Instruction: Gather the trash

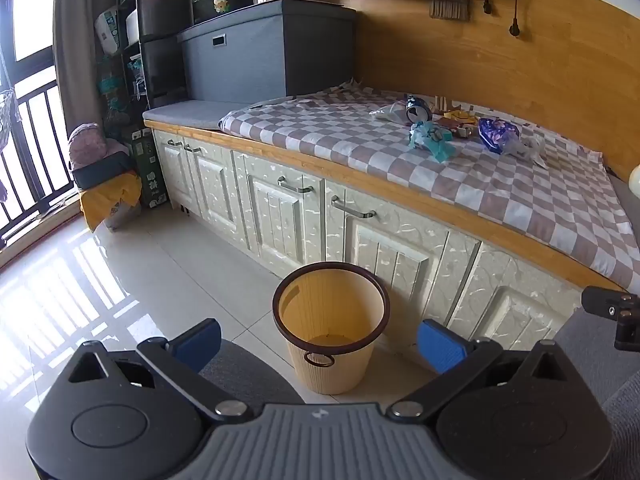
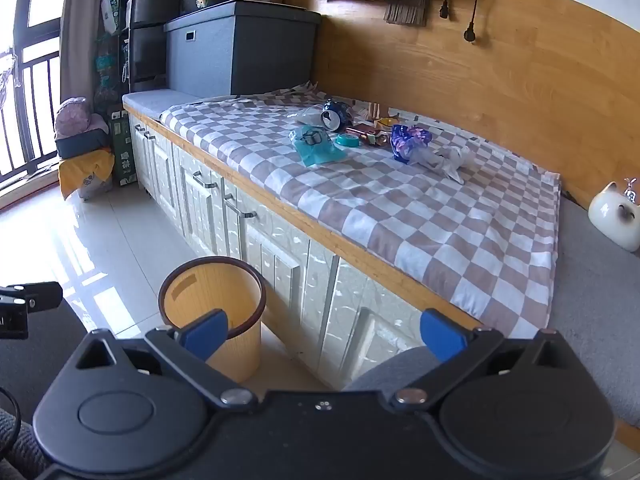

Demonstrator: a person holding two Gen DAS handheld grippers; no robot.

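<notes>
Checked brown-and-white cloth (image 2: 400, 208) covers the top of a long low cabinet (image 1: 400, 256) with pale panelled doors, set against a wooden wall panel (image 2: 520, 72).

Trash, in a loose cluster on the cloth toward the wall:
- crushed blue can (image 2: 335, 115), lying on its side;
- teal plastic wrapper (image 2: 316, 148), nearest the cabinet's front edge;
- small teal lid (image 2: 347, 140), just beside the wrapper;
- red and gold wrappers (image 2: 368, 134), between the can and the purple bag;
- crumpled purple foil bag (image 2: 408, 142);
- clear crumpled plastic (image 2: 448, 162), touching the purple bag on its right.

Bin: tan waste basket (image 1: 332, 336) with a dark brown rim, standing upright on the tiled floor (image 1: 120, 280) just in front of the cabinet doors, well apart from the trash above.

Left gripper (image 1: 318, 344): blue pads spread wide, nothing between them, the basket seen in the gap beyond.

Right gripper (image 2: 324, 334): blue pads spread wide, holding nothing.

Other: grey storage box (image 2: 240, 52) at the cabinet's far end; white cat figure (image 2: 616, 216) on the grey cushion to the right.
</notes>
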